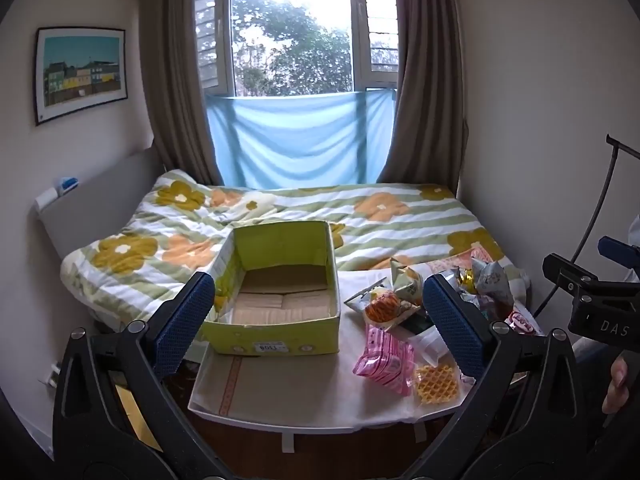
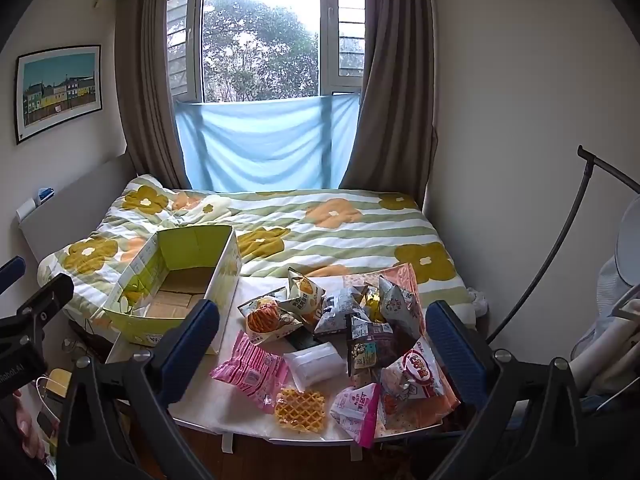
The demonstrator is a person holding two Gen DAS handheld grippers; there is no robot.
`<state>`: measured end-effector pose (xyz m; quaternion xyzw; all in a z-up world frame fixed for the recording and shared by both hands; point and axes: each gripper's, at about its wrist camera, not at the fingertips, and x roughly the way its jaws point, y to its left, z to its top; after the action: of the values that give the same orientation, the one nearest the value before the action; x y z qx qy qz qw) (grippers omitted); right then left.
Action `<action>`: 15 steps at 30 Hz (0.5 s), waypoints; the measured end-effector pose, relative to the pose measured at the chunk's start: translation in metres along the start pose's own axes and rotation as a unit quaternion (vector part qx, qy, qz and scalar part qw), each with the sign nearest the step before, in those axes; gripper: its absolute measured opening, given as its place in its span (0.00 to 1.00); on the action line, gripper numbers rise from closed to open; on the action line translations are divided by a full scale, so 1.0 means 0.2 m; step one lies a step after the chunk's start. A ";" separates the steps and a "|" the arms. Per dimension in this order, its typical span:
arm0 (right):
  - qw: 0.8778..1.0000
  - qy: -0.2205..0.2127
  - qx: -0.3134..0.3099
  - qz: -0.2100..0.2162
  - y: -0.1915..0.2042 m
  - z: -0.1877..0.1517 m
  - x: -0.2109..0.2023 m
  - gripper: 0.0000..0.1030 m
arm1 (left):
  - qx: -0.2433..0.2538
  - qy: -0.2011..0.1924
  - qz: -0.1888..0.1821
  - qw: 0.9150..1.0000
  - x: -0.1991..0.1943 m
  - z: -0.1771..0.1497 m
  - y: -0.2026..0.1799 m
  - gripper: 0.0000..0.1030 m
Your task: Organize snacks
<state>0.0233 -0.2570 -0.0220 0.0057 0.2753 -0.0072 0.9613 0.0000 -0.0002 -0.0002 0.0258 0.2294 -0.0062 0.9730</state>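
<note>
Green box [image 1: 276, 304] ahead of my wide-open, empty left tool [image 1: 320, 320] and right tool [image 2: 320, 344] holds nothing, snack pile [image 2: 352, 336] untouched.

An open-topped box [image 1: 280, 300] sits on the tabletop's [image 1: 288, 384] left, its inside clear. Bare tabletop lies in front of it. Snack packets [image 2: 360, 332] crowd the right side, a waffle [image 2: 300, 408] nearest the front edge.
</note>
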 end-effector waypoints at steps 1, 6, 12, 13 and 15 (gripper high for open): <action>1.000 0.000 0.000 0.000 0.00 0.00 0.00 1.00 | -0.002 0.002 -0.001 1.000 0.00 0.00 0.00 1.00; 1.000 0.000 -0.001 0.001 0.00 0.00 0.00 1.00 | -0.006 0.003 -0.002 1.000 -0.04 -0.02 0.01 1.00; 1.000 0.000 0.000 0.001 0.00 0.00 0.00 1.00 | -0.005 0.003 -0.002 1.000 0.00 0.01 0.02 1.00; 1.000 0.000 0.000 0.001 -0.01 0.00 0.01 1.00 | -0.005 0.003 -0.001 1.000 0.00 0.00 0.01 1.00; 1.000 0.000 0.000 0.001 0.00 0.00 0.01 1.00 | -0.004 0.003 0.000 1.000 0.01 0.00 0.01 1.00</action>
<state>0.0246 -0.2577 -0.0229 0.0057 0.2757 -0.0066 0.9612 0.0015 0.0015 0.0002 0.0217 0.2321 -0.0056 0.9724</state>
